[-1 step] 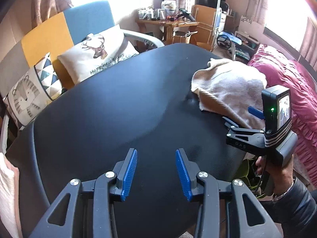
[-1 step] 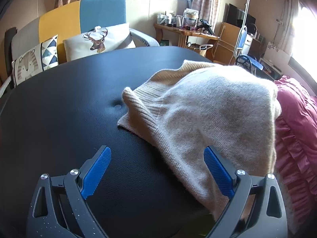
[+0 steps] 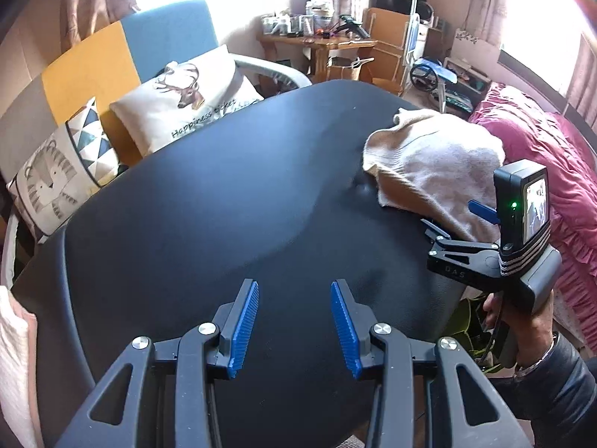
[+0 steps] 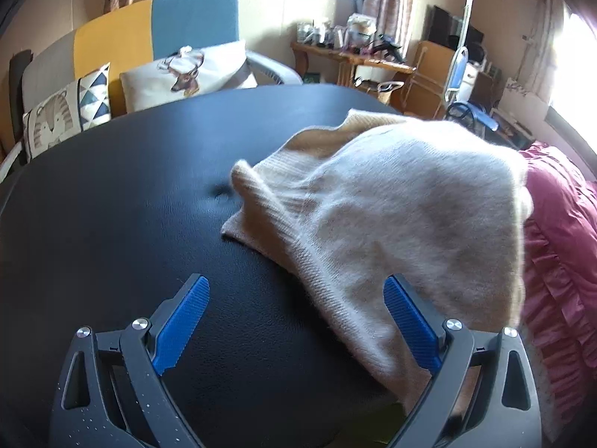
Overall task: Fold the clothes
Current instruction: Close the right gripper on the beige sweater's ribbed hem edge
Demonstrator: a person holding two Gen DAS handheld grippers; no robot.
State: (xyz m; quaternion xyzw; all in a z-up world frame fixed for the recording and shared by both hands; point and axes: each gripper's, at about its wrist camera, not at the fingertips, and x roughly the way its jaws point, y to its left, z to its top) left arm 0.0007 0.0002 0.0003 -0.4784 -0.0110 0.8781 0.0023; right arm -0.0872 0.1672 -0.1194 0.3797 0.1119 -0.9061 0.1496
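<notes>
Left wrist view: my left gripper (image 3: pixel 294 323) hangs over the bare black table (image 3: pixel 224 205) at the lower centre, blue pads parted with nothing between them. At the right of the frame, my right hand (image 3: pixel 522 321) holds the right gripper (image 4: pixel 296 321) at the near edge of the beige sweater (image 3: pixel 436 164), which lies bunched on the table's right side. In the right wrist view the sweater fills the centre and right, my fingers spread wide; its near edge runs between them, close to the right pad (image 4: pixel 408 323), unpinched.
</notes>
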